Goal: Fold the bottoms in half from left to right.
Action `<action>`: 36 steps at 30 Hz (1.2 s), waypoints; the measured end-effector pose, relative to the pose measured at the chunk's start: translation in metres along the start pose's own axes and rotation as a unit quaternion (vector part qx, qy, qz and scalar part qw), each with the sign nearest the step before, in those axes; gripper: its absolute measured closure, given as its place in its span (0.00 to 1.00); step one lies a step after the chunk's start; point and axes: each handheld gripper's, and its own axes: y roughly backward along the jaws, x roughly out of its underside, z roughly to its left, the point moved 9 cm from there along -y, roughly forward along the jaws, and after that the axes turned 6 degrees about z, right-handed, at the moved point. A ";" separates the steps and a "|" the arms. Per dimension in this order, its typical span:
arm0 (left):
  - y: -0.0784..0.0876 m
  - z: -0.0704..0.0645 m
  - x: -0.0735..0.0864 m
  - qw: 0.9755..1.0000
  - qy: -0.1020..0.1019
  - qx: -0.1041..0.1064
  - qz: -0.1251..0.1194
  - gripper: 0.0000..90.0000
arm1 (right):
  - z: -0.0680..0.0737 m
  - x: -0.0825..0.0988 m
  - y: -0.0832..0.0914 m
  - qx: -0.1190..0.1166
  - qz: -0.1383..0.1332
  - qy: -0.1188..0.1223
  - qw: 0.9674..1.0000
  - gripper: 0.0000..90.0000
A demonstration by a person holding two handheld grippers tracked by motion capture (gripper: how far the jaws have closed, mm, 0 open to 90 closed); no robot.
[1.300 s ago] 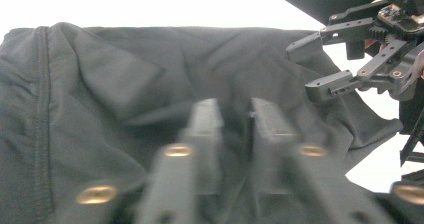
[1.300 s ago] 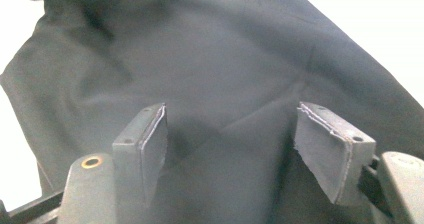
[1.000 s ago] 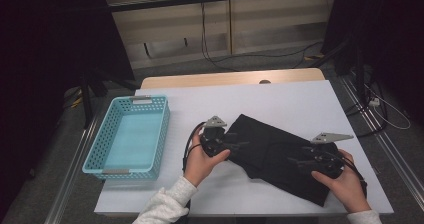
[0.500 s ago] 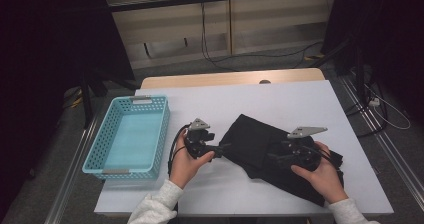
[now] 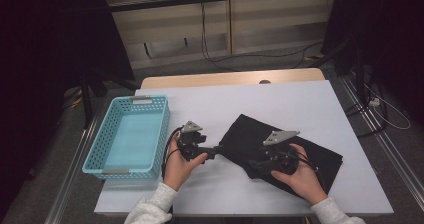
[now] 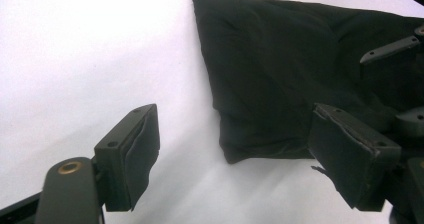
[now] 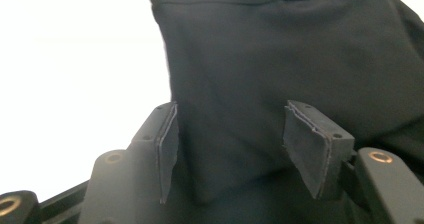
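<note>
hard to see: the black cloth (image 5: 287,146) is so dark that its folds barely read from the high view, and the right hand (image 5: 300,176) covers its near edge. In the left gripper view it's cut off at the right.
count: one cloth, one blue basket (image 5: 131,136), two grippers, one white table (image 5: 260,104).
cloth spot: lying folded on the table, right of centre, well apart from the basket.
cloth direction: long axis runs diagonally, from its near-left corner toward the far-right side in the high view; the corner nearest the left gripper (image 6: 235,154) points at it.
left gripper: jaws apart, have just been opening, nothing between them, cloth corner just ahead.
right gripper (image 7: 230,149): jaws apart over the cloth and have just been closing; pads don't look pressed on the fabric.
</note>
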 end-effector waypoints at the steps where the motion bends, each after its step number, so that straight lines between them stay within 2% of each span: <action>1: 0.000 0.000 0.000 1.000 0.000 0.000 0.000 0.24 | 0.002 0.000 -0.001 0.000 0.000 0.003 1.000 0.44; 4: 0.001 0.000 0.000 1.000 -0.001 0.000 -0.001 0.23 | 0.004 0.001 -0.007 0.006 0.010 0.013 1.000 0.45; 6: 0.001 0.000 0.000 1.000 0.000 0.000 -0.001 0.23 | 0.006 0.004 -0.011 -0.001 0.020 0.016 1.000 0.45; 9: 0.001 0.001 0.001 1.000 0.001 0.001 0.000 0.23 | 0.004 0.007 -0.015 0.010 0.029 0.021 0.999 0.49; 10: 0.000 0.001 0.002 1.000 0.000 -0.001 0.003 0.23 | 0.001 0.006 -0.015 0.018 0.028 0.020 0.999 0.59; 14: -0.001 0.001 0.003 1.000 -0.005 -0.001 0.006 0.23 | -0.008 0.007 -0.012 0.028 0.025 0.010 0.999 0.75; 20: -0.003 0.000 0.004 1.000 -0.006 -0.001 0.008 0.23 | -0.010 0.002 -0.004 0.033 0.006 0.017 0.999 0.94; 24: -0.004 -0.001 0.005 1.000 -0.009 -0.002 0.010 0.23 | -0.015 0.000 0.003 0.036 -0.001 0.012 0.999 0.95; 29: -0.008 -0.004 0.008 1.000 -0.016 0.001 0.017 0.23 | -0.020 -0.004 0.013 0.046 -0.023 0.005 0.999 0.96; 36: -0.020 -0.014 0.014 0.999 -0.022 0.007 0.028 0.23 | -0.023 -0.006 0.019 0.054 -0.035 0.004 0.998 0.96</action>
